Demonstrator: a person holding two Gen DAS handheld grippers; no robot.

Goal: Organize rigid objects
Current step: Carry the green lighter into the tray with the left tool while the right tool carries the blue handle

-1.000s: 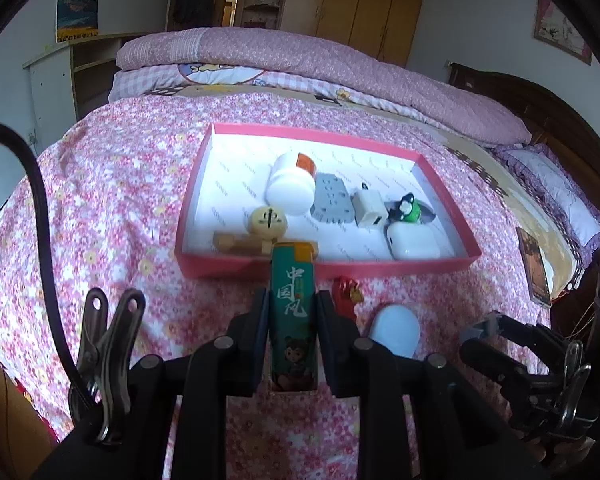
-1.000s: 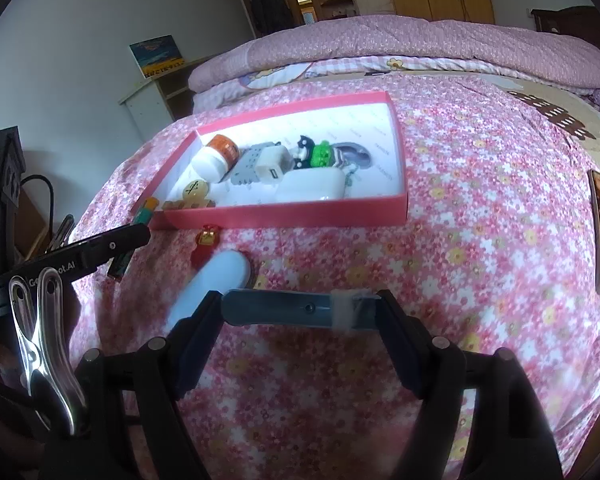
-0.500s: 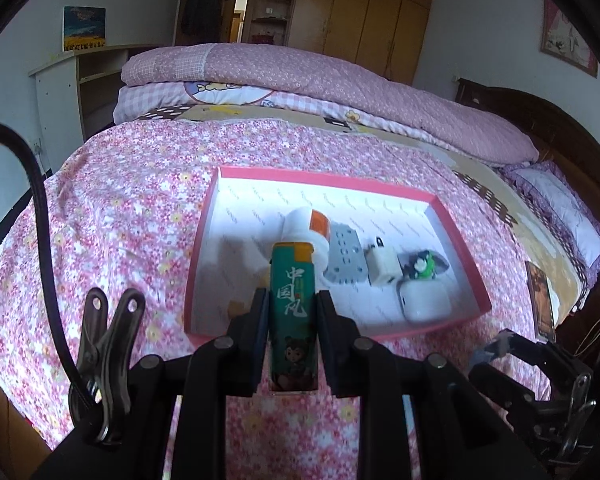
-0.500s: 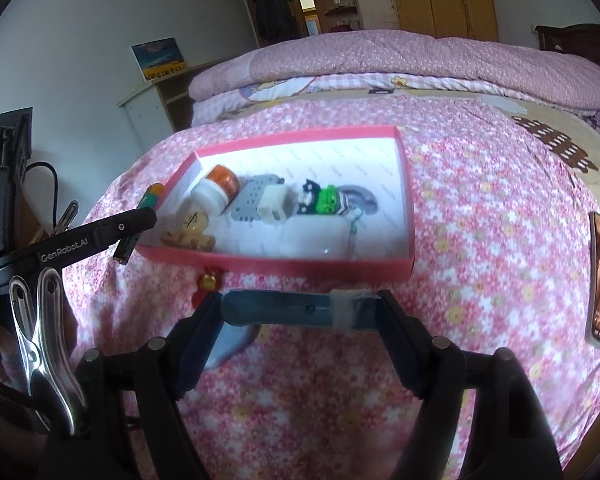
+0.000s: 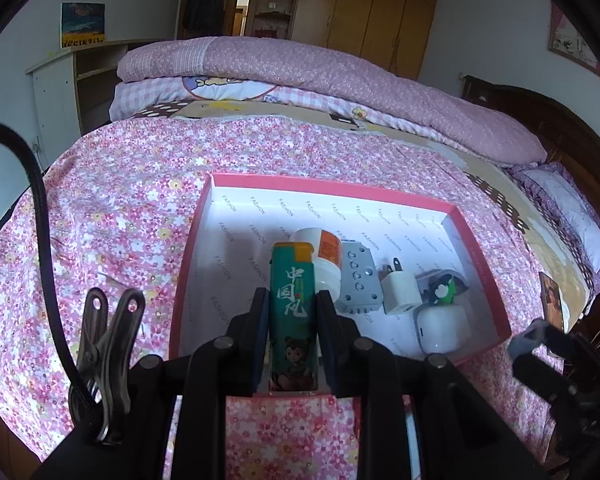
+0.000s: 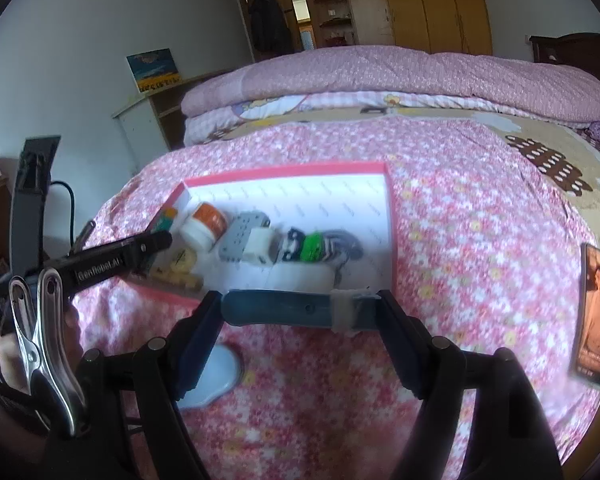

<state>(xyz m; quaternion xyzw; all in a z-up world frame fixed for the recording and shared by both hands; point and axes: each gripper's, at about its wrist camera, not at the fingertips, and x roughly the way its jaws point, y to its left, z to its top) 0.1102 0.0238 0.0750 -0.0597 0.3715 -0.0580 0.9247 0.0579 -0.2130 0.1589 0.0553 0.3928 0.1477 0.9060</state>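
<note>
A pink-rimmed white tray (image 5: 332,186) lies on the flowered bedspread. My left gripper (image 5: 292,300) is shut on a green lighter (image 5: 294,300), which hangs over the tray's near left part, just in front of a white bottle with an orange label (image 5: 320,252). In the right wrist view the left gripper (image 6: 160,240) reaches in over the tray's (image 6: 392,220) left edge. My right gripper (image 6: 300,308) is shut on a long blue bar with a white tape band (image 6: 284,312), held crosswise just before the tray's near wall.
The tray also holds a grey adapter (image 5: 358,280), a white plug (image 5: 400,294), a green toy figure (image 5: 444,290), a white case (image 5: 444,326) and wooden pieces (image 6: 180,278). A pale blue oval thing (image 6: 216,376) lies on the bedspread near me. A photo card (image 6: 594,312) lies at the right.
My left gripper has carried the lighter forward from in front of the tray to over its near left part. My right gripper has moved closer to the tray with the blue bar.
</note>
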